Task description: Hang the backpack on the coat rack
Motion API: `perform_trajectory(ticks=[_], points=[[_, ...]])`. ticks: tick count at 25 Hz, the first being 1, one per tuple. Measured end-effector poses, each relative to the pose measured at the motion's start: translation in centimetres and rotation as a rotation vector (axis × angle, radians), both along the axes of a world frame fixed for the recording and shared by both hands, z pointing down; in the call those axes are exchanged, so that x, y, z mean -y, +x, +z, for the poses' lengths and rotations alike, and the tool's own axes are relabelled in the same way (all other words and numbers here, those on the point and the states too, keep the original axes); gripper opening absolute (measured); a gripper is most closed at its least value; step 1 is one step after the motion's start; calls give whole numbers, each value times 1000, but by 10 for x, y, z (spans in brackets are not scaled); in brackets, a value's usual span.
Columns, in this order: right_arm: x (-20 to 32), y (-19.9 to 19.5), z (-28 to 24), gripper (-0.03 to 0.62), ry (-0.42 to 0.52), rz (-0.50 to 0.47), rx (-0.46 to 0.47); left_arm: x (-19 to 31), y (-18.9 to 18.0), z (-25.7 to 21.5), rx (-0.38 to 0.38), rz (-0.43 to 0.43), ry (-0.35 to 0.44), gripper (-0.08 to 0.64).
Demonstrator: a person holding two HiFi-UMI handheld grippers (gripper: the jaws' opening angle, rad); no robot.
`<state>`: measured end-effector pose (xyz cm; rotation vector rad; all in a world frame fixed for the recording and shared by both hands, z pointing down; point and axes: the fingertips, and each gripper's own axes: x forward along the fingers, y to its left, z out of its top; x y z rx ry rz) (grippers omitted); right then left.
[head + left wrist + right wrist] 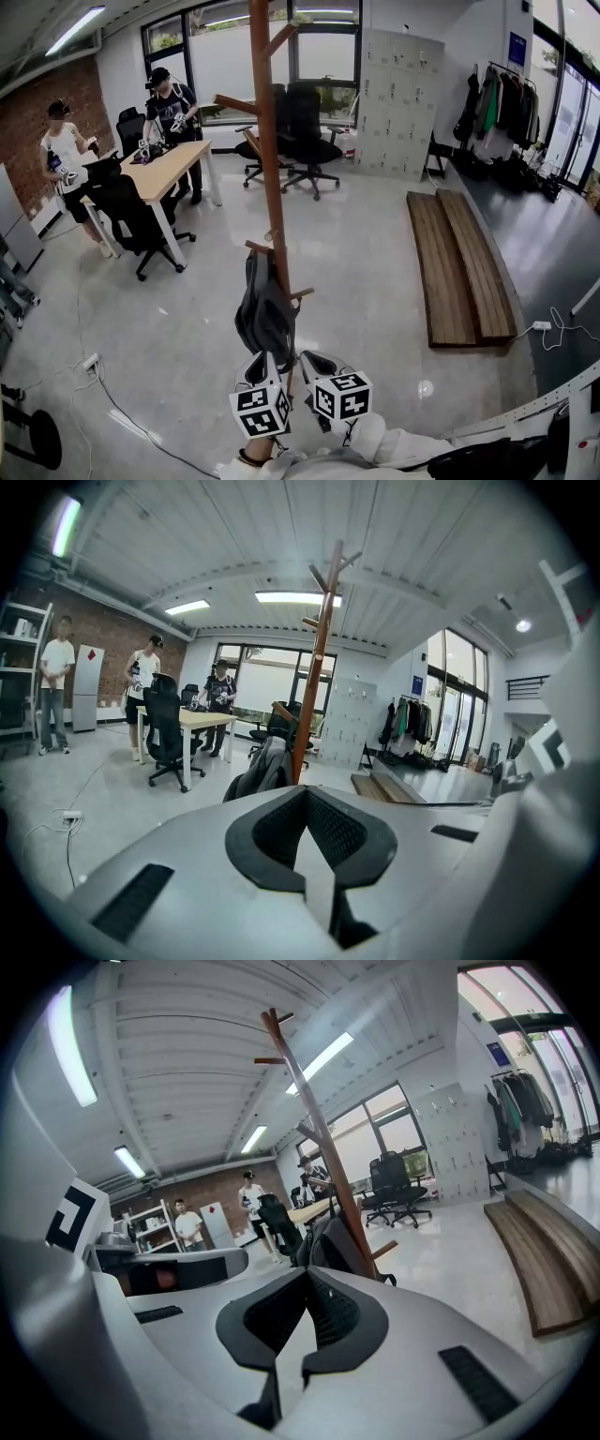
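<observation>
A dark grey backpack (pixel 264 314) hangs from a low peg of the tall wooden coat rack (pixel 267 141), against its pole. Both grippers are near the bottom of the head view, just in front of the backpack and apart from it. My left gripper (pixel 255 368) is shut with nothing in it, and my right gripper (pixel 315 362) beside it is shut and empty too. In the left gripper view the backpack (pixel 259 772) and the rack (pixel 315 667) lie straight past the closed left gripper (pixel 305 794). The right gripper view shows the backpack (pixel 334 1246) on the rack (pixel 323 1147) beyond the right gripper (pixel 305 1275).
A wooden desk (pixel 171 171) with black office chairs (pixel 131 216) and two people stands at the back left. Long wooden planks (pixel 459 267) lie on the floor to the right. Clothes hang on a rail (pixel 502 103) at the far right. A power strip (pixel 90 362) and cable lie at left.
</observation>
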<state>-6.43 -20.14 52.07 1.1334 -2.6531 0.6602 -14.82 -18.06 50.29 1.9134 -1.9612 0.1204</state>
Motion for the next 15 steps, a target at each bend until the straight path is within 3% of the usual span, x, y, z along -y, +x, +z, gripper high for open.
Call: perform_trajectory(ticks=[15], points=[[4,8,3,11,9,24,-15,2,5,7,7,7,-6,2]])
